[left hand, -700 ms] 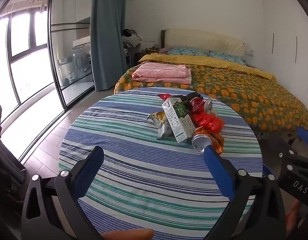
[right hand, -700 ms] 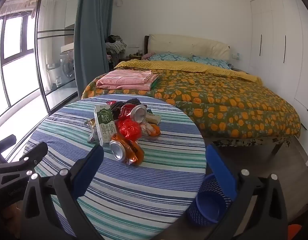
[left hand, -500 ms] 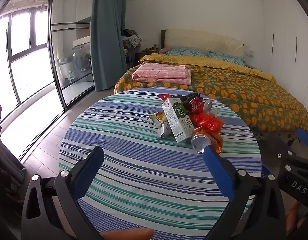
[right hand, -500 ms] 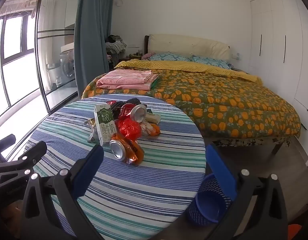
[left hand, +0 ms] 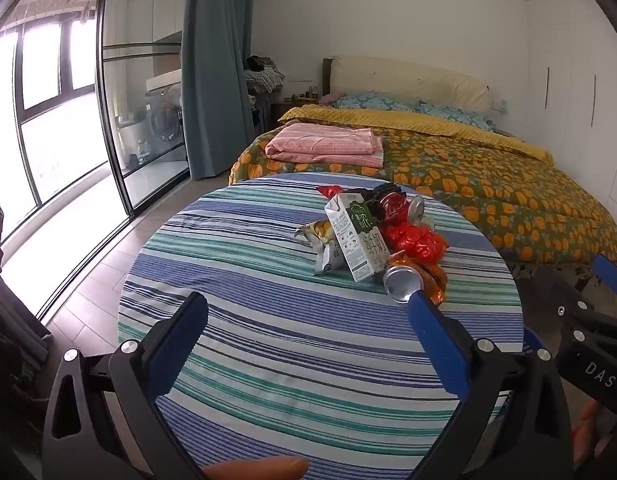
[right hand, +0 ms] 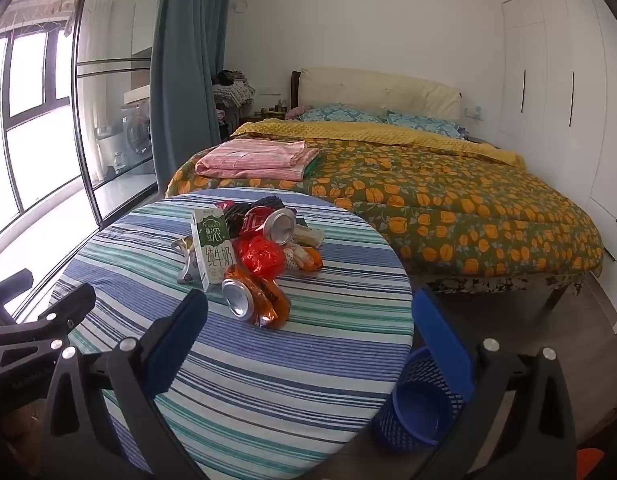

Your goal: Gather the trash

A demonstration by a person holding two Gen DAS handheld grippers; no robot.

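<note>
Blue mesh basket [right hand: 418, 412] bare inside, milk carton [right hand: 212, 250] upright

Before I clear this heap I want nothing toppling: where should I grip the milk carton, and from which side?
Take the milk carton across its two narrow sides near the top, coming down from above. It leans upright against the pile, its top sticking clear, while the orange can and wrappers crowd its base. Both grippers are open and empty.
</note>
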